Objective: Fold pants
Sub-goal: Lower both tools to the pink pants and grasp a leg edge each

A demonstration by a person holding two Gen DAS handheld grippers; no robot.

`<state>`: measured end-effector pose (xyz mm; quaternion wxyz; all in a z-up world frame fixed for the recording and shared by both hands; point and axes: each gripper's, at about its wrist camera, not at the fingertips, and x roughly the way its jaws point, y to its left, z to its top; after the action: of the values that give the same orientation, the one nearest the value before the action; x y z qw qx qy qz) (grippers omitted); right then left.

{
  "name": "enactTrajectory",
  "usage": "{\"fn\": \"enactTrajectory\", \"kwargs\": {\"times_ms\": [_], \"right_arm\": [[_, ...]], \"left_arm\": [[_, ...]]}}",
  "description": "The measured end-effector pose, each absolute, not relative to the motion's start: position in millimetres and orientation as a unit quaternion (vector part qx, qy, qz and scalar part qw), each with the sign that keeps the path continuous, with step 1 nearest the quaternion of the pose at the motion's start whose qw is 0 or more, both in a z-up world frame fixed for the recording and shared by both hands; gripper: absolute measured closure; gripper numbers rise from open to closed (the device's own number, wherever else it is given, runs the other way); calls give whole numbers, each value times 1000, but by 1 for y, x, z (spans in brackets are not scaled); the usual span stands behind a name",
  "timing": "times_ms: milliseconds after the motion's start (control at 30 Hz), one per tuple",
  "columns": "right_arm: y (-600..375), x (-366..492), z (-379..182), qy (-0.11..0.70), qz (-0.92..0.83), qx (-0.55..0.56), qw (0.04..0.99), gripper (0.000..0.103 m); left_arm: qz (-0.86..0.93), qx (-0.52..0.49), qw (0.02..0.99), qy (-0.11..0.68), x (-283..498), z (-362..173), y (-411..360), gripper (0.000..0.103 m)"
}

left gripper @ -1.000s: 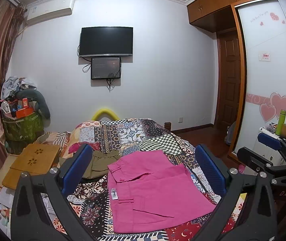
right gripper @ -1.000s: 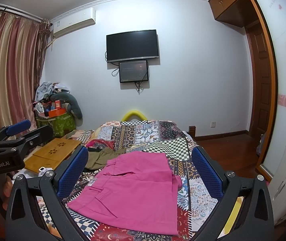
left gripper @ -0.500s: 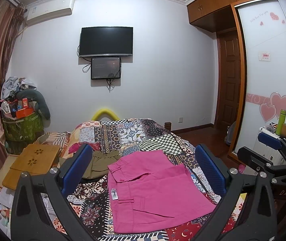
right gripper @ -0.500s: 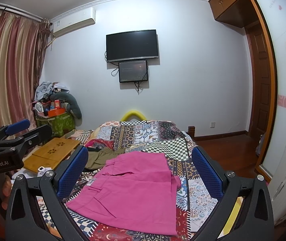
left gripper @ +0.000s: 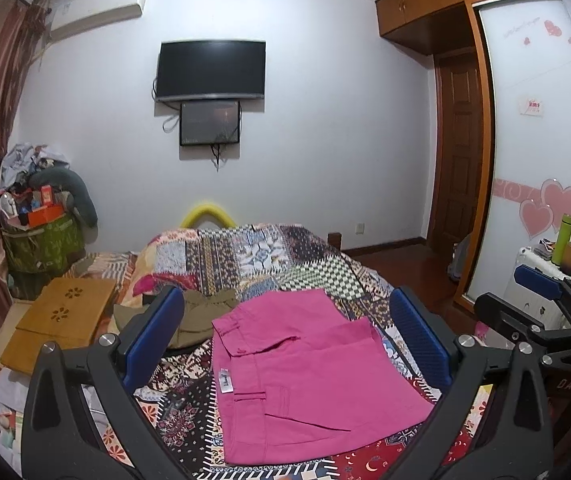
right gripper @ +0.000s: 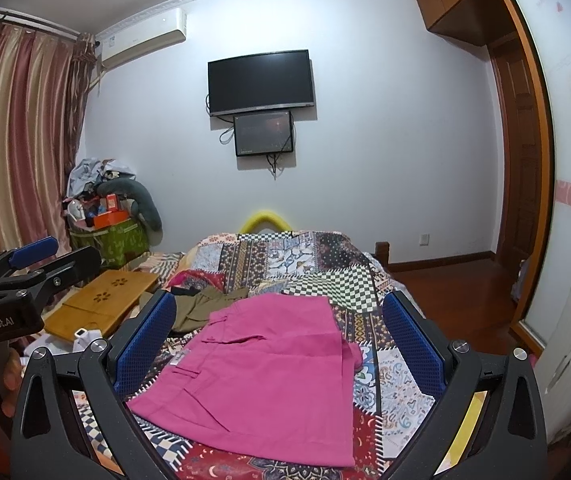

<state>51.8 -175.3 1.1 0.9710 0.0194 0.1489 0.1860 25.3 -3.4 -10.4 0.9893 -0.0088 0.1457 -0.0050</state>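
Note:
Pink pants [left gripper: 309, 364] [right gripper: 265, 364] lie folded flat on the patchwork bedspread [left gripper: 253, 256] [right gripper: 285, 256], waistband to the left with a white label showing. My left gripper [left gripper: 289, 340] hovers above and in front of them, open, nothing between its blue pads. My right gripper [right gripper: 281, 340] is likewise open and held over the near side of the pants. Each gripper shows at the edge of the other's view: the right one [left gripper: 545, 304], the left one [right gripper: 25, 272]. Neither touches the cloth.
An olive-green garment [left gripper: 201, 316] [right gripper: 209, 308] lies bunched just left of the pink pants. A wooden lap tray [left gripper: 61, 320] [right gripper: 101, 304] sits left of the bed. A cluttered green bin [left gripper: 41, 244] stands by the curtain. A white suitcase [left gripper: 541, 292] with a green bottle stands right.

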Motion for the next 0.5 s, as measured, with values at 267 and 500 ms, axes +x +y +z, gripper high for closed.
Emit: {"fn": "enactTrajectory", "kwargs": {"times_ms": [267, 500], "right_arm": [[-172, 83, -23, 187, 177, 0, 966, 1], [-174, 127, -54, 243, 170, -25, 955, 1]], "left_arm": [[8, -7, 980, 200, 79, -41, 10, 0], [35, 0, 963, 267, 140, -83, 35, 0]]}}
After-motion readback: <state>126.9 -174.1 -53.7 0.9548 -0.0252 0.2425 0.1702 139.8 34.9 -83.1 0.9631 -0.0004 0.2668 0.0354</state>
